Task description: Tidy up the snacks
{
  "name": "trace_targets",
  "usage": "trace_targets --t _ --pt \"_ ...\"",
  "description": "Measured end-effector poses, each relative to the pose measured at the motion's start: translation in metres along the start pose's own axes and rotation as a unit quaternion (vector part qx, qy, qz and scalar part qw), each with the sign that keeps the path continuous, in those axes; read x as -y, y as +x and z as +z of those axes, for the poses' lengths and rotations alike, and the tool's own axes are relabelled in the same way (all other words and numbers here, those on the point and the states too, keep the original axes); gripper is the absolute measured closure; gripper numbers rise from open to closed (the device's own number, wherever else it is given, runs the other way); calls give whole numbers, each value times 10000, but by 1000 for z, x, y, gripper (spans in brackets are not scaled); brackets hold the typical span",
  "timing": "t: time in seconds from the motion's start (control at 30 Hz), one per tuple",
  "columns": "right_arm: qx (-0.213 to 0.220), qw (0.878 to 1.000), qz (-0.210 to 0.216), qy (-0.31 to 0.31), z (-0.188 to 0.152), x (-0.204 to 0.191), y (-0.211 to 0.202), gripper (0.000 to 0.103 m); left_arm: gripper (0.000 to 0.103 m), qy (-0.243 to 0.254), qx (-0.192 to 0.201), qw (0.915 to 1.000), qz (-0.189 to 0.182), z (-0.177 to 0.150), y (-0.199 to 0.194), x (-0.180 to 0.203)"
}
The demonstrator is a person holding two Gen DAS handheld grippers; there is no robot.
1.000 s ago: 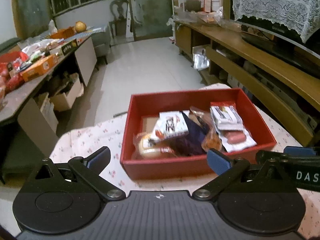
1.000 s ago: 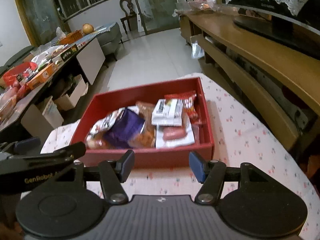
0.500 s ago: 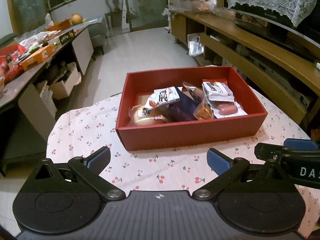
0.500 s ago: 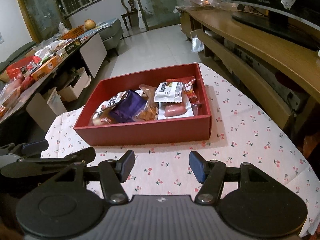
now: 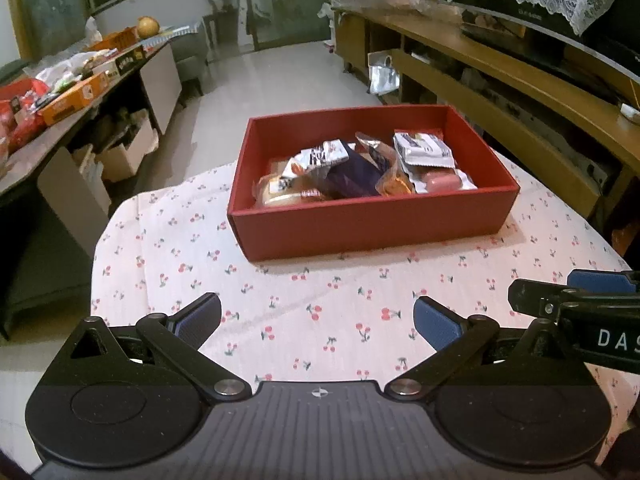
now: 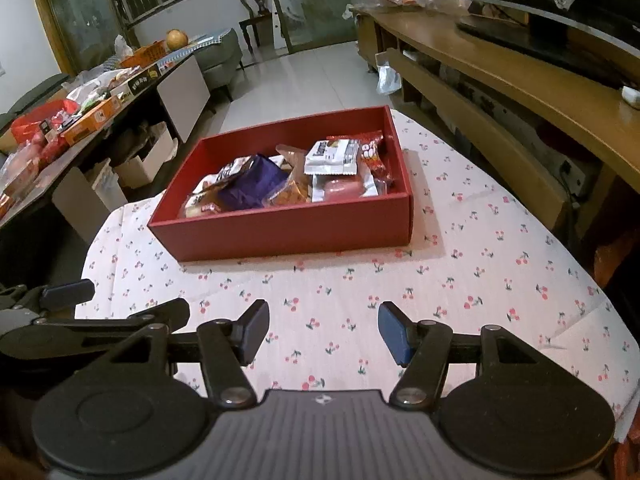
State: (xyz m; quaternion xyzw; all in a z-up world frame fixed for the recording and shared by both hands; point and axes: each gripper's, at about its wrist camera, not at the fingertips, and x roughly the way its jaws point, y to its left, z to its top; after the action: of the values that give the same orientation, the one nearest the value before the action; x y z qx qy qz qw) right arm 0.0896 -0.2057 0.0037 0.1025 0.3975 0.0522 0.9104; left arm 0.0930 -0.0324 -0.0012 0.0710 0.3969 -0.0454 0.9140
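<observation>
On the cherry-print tablecloth (image 5: 320, 312) a red box (image 5: 372, 224) is set toward the far edge of the table, and the snacks (image 6: 288, 180) are gathered inside it, heaped loosely against one another rather than laid in rows. A purple packet (image 6: 252, 186) is seen near the middle, with a silver-white wrapper (image 6: 332, 156) propped on the packets beside it. No packet is seen on the cloth outside the box, so the collecting step is judged to be done or nearly so. The left gripper (image 5: 318, 318) and the right gripper (image 6: 322, 328) are both held on the near side of the box, well apart from it, side by side and tilted downward toward the cloth. Both sets of jaws are parted, the left more widely, and nothing is held between them.
</observation>
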Motion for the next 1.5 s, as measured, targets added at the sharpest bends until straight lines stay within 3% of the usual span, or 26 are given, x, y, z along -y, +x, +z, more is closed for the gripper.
trace_targets --t 0.9,1.5 --pt "-267 9995 -126 -127 -43 -4 -21 33 1 22 -393 9991 -134 -42 -17 3" --pt "-309 9993 -126 -184 -53 -10 -27 33 1 -12 -528 9985 -157 -54 -22 2"
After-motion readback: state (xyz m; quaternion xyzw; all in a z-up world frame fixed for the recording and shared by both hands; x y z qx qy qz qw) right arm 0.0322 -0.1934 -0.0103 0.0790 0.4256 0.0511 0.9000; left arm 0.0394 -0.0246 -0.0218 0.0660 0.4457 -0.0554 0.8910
